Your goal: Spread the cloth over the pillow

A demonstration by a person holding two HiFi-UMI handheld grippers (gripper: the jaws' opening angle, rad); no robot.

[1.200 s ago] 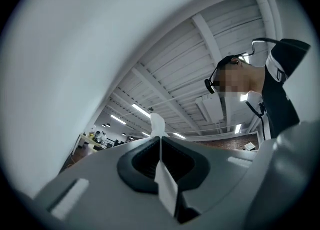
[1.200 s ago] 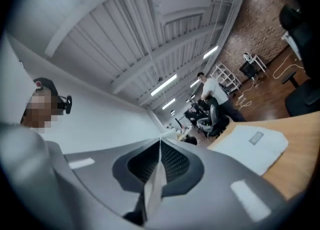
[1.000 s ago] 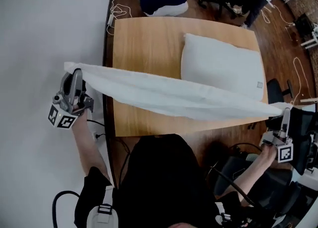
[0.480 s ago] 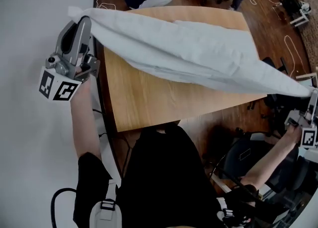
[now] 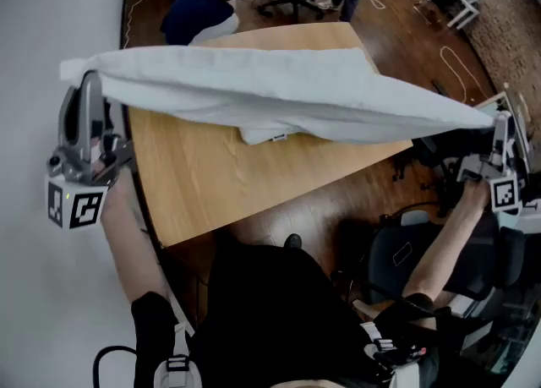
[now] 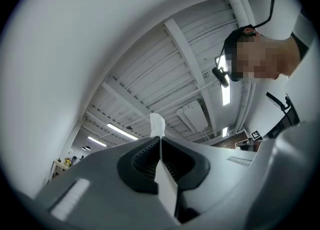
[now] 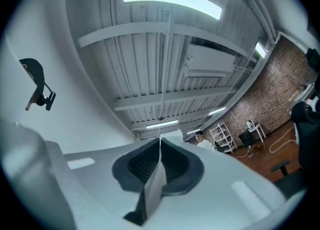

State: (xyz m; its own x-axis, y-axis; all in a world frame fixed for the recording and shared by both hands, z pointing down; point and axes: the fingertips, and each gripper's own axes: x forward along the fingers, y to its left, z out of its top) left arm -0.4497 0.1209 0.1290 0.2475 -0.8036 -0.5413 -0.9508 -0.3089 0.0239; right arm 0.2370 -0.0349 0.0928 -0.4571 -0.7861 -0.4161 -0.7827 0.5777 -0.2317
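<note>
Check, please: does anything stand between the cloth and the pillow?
Nothing visible does. The cloth, pinched by the left gripper and right gripper, hangs stretched above the table; a corner of the pillow shows just below it.

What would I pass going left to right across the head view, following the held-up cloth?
left gripper, shut on one corner → cloth, stretched in the air above the table → right gripper, shut on the other end
</note>
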